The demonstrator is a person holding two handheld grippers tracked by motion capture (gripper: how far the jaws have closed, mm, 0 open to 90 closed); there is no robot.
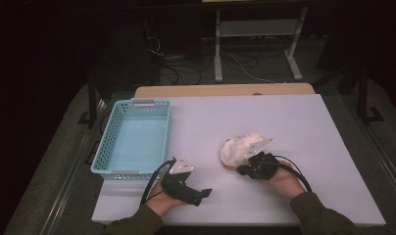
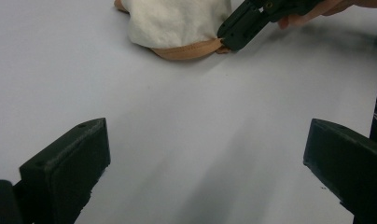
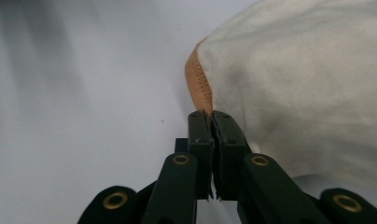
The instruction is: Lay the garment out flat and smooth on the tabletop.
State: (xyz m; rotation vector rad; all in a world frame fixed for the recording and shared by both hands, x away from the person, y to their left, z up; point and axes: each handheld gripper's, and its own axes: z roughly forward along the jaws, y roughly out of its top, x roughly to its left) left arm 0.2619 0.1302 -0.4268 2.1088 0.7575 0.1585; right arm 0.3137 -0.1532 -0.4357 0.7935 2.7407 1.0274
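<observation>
A crumpled white cloth (image 1: 237, 147) with a tan stitched hem (image 3: 198, 84) lies on the white table right of centre. My right gripper (image 1: 240, 170) sits at its near edge, and its jaws (image 3: 210, 114) are pressed together on the tip of that hem. In the left gripper view the cloth (image 2: 177, 21) lies far ahead with the right gripper (image 2: 226, 39) pinching its tan edge. My left gripper (image 1: 206, 193) lies low near the table's front edge, pointing right. Its jaws (image 2: 207, 135) stand wide apart with only bare table between them.
A light blue plastic basket (image 1: 100, 147) stands at the table's left edge, just beyond my left hand. The white tabletop (image 1: 294, 122) stretches behind and to the right of the cloth. Cables and a metal stand (image 1: 257, 29) are on the dark floor beyond.
</observation>
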